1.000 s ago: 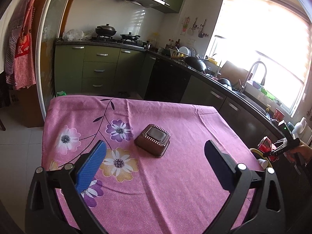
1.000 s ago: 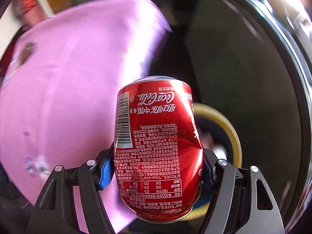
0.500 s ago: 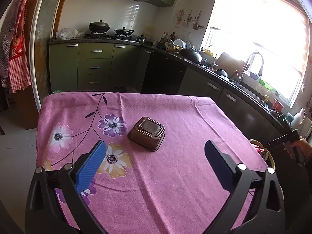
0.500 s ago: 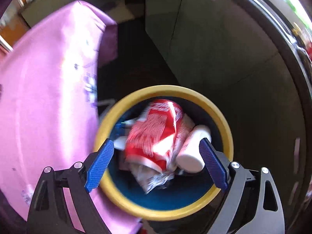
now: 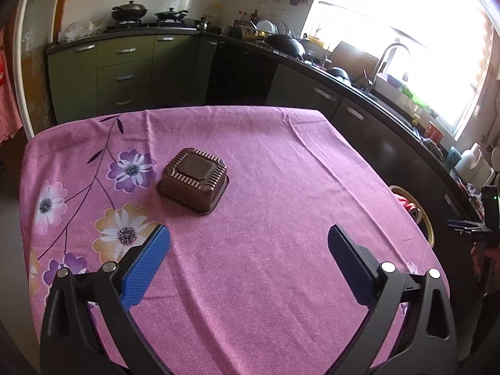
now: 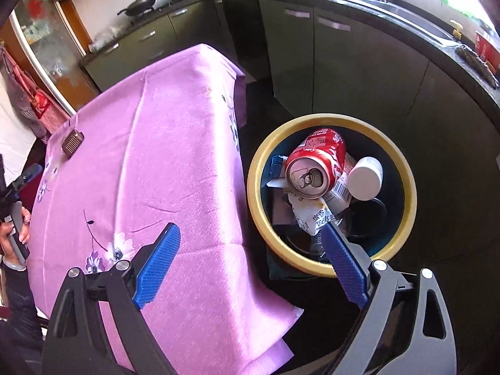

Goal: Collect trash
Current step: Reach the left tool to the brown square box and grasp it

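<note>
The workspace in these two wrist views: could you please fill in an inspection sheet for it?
Surface: table under a pink floral tablecloth, smooth apart from a few creases.
Job's things: brown plastic tray upside down on the cloth; yellow-rimmed bin on the floor beside the table, holding a red cola can, a white cup and a snack wrapper.
Clutter: nothing seen on the cloth besides the tray.
Grippers: left gripper open over the cloth, empty; right gripper with fingers opening, nothing between them.
Cables: nothing seen.
Surroundings: green kitchen cabinets, woks on the stove, sink under a bright window.
</note>
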{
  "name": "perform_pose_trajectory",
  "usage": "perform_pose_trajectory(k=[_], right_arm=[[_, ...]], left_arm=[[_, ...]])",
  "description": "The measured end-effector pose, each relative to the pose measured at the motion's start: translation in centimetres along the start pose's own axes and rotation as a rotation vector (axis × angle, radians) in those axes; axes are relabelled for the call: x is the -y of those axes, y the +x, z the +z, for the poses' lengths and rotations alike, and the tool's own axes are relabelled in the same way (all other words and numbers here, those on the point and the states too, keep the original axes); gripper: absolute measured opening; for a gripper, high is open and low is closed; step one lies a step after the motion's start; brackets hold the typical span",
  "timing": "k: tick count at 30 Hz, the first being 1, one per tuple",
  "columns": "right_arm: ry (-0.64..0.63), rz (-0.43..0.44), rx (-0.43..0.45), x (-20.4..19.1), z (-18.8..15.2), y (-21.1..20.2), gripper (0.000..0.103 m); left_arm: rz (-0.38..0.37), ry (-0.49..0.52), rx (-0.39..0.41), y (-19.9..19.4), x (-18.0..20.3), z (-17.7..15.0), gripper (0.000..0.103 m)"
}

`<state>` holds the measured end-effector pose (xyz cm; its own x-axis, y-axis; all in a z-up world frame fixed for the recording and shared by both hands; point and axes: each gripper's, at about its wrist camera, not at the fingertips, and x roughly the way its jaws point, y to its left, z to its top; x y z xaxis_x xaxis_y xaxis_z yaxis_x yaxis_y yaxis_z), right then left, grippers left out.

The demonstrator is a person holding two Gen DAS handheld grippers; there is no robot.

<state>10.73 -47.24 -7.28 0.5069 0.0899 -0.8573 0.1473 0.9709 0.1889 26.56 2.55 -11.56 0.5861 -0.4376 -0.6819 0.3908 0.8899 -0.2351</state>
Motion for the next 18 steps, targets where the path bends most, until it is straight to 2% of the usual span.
perform_pose_trajectory(k=[4,6,11,15,18], right_arm=[[0.018,0.050,0.034,-0.4,-0.6,0.1,0.091],[0.023,0.079,0.040,-0.3,-0.6,0.1,0.091],[0.028,0.110,0.027,-0.8,-0.8,1.4,0.091],[0.028,0.119,0.019,-0.9,-1.0,1.7,0.091],[0.028,0.124,0.020,-0.8,-1.1,1.8,0.091]], left_arm=[[0.104,0.135,-0.041,1.7,0.7,2.0,0.096],[0.139,0.165,-0.053,2.7,0.1,3.2,0.096],[0.101,0.158,-0.100,5.9,-1.8,5.2,0.096],[0.081,0.168,-0.130,7.6,-2.3,5.3,0.096],[0.094,0.185,-0.144,8.4,-2.3,5.2,0.085]])
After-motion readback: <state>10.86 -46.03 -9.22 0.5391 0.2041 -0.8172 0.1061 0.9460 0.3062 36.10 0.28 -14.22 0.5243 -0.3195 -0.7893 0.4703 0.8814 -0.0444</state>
